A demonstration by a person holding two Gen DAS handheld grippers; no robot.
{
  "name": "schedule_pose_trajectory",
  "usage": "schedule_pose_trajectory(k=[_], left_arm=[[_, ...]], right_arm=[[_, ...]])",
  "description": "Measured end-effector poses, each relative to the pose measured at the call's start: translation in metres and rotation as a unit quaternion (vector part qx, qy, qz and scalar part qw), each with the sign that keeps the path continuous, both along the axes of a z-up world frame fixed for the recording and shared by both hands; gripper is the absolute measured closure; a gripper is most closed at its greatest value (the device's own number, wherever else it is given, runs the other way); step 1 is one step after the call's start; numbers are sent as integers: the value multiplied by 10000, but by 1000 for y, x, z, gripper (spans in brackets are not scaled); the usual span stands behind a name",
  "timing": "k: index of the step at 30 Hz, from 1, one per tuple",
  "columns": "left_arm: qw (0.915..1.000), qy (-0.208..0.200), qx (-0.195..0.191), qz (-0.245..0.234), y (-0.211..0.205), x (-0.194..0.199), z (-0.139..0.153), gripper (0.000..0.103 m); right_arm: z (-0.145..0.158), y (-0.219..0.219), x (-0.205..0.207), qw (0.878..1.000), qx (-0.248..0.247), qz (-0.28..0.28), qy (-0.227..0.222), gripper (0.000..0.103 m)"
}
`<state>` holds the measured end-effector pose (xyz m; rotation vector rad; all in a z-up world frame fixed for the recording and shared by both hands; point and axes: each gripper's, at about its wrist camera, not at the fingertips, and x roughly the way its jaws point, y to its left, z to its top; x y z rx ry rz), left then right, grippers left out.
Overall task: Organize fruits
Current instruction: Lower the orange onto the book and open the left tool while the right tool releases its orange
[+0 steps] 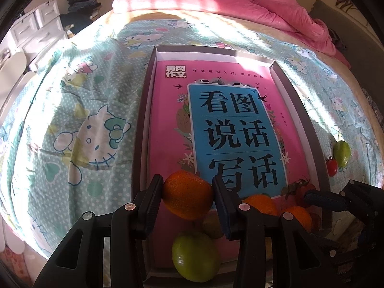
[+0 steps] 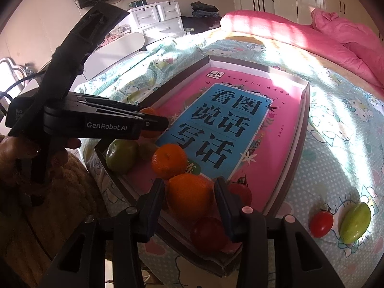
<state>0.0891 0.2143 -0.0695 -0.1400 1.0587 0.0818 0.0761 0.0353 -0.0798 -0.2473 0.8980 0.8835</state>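
Orange fruit fills both tongs: the left tongs grip one orange above the box on the bed; the right tongs clamp another orange at the box's near end. Outside lie a tomato and a green starfruit.

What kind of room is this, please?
Most likely a bedroom: the tray of fruit lies on a bed with a cartoon sheet, a pink quilt behind, and white drawers beside it.

The left hand-held gripper hides most of one orange; small cover print is unreadable.
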Motion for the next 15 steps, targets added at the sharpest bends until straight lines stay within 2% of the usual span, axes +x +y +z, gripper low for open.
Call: schedule_pose_trajectory(k=[15], left_arm=[[10000,44,-33,35,3,0,-2,59]], right_arm=[[8,-6,-2,9998,187,7,80,59]])
